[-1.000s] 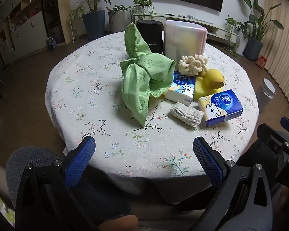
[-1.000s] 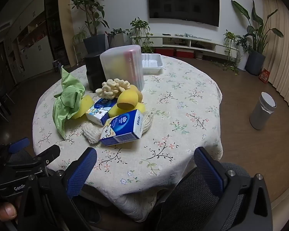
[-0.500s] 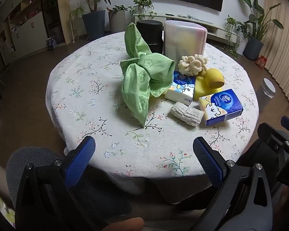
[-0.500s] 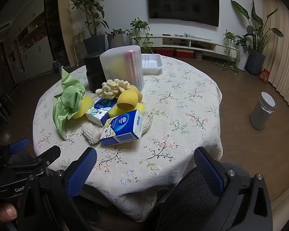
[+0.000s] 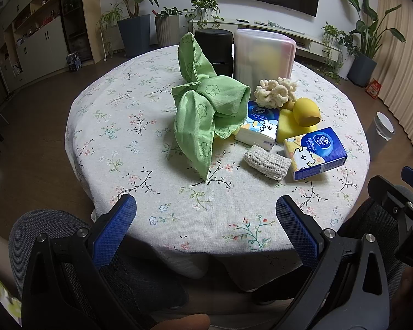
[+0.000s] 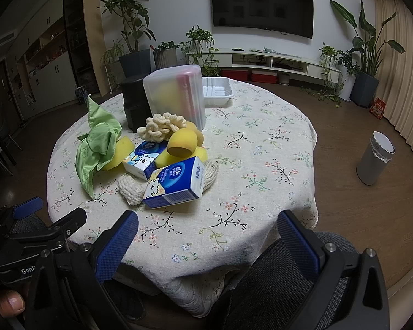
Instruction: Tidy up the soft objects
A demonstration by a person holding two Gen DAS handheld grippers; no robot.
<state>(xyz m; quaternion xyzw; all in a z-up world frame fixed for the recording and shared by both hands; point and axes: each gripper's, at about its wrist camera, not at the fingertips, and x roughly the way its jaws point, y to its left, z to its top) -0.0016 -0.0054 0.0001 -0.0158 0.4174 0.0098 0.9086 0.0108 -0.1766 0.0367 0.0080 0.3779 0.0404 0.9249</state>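
- Two hand-held grippers wait at the near edge of the round table in its floral cloth (image 5: 118,126): the left gripper (image 5: 205,214) and the right gripper (image 6: 207,229) both have their blue-padded jaws spread wide, grasping nothing, neither touching any object.
- Nothing on the tabletop looks sorted yet; by my reading, the task is at its very start.
- Loose items sit bunched together near the table's middle:
  - a crumpled green cloth with a flower print (image 5: 206,115), draped partly over a yellow sponge block (image 6: 121,151);
  - a blue-and-white tissue pack (image 5: 258,129) touching the cloth's edge;
  - a second, larger blue tissue pack (image 5: 315,152) nearest the right gripper, leaning on a cream knitted pad (image 5: 267,162);
  - a cream, curly, coral-like scrubber (image 5: 275,92) beside a yellow egg-shaped sponge (image 5: 307,111).
- Behind the pile stand a translucent plastic container (image 6: 176,99), which already shows something yellow and something red inside, a black cylindrical bin (image 5: 214,48), and a white ribbed tray (image 6: 216,90).
- Which of these is meant to receive the items cannot be told; every loose piece is left to move.
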